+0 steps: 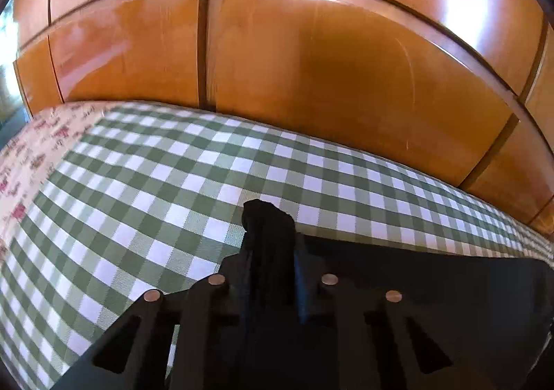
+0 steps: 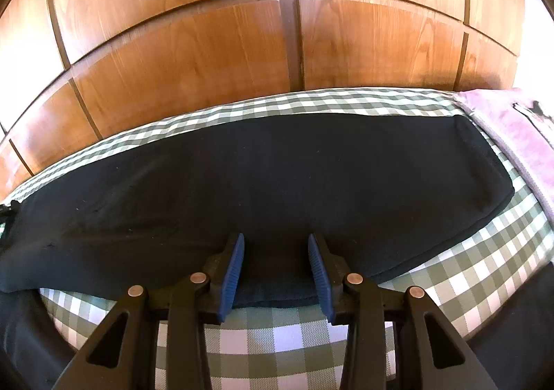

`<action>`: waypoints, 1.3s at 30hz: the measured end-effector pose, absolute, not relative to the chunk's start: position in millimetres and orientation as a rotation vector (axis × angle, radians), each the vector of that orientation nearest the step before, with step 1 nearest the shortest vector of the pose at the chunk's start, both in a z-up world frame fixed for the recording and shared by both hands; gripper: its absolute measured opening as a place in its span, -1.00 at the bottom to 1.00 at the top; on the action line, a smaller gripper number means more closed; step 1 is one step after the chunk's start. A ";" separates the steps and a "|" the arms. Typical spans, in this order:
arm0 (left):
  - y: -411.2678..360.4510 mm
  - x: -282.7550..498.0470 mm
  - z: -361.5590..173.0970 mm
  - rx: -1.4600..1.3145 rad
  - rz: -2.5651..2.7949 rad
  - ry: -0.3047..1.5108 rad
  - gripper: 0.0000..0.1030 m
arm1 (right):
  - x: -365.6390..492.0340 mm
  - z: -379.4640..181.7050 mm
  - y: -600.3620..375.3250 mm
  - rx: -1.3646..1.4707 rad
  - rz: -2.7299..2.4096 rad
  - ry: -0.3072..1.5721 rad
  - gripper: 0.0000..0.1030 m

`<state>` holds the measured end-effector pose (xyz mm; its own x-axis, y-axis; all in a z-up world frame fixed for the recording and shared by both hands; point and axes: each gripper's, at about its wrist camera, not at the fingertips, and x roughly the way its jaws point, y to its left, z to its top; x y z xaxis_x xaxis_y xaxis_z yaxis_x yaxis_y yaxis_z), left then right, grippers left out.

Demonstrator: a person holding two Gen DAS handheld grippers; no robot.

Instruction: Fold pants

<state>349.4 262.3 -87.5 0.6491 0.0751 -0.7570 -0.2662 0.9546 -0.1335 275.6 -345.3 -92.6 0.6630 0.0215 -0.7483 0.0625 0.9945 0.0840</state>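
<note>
Gripping one pants [image 2: 263, 175], L gripper [image 1: 270, 234] jaws pinched.

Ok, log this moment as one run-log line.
task: fold pants | left gripper: shut on black pants | right gripper: jaws astride pants edge, grip unclear | surface: green checked cloth
</note>
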 end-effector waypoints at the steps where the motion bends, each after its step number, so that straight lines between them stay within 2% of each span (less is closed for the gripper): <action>1: 260.3 346.5 -83.7 -0.234 0.198 0.832 -0.66 | 275.7 -92.6 -344.8 0.101 -0.027 0.846 -0.24; 10: 260.6 264.6 -12.5 -0.392 0.101 0.559 -0.68 | 275.8 -91.2 -344.1 0.087 -0.039 0.844 -0.24; 17: 257.4 176.6 11.1 -0.519 -0.002 0.436 -0.68 | 275.5 -90.2 -343.9 0.077 -0.046 0.842 -0.22; 28: 242.4 81.1 -13.4 -0.605 -0.061 0.426 -0.68 | 271.1 -85.8 -341.8 0.047 -0.081 0.829 -0.07; 37: 237.9 45.4 -65.9 -0.701 -0.028 0.521 -0.68 | 261.7 -78.5 -340.3 0.021 -0.123 0.783 0.04; 39: 236.4 41.8 -76.9 -0.712 -0.025 0.542 -0.68 | 257.9 -74.5 -341.4 0.023 -0.133 0.770 0.13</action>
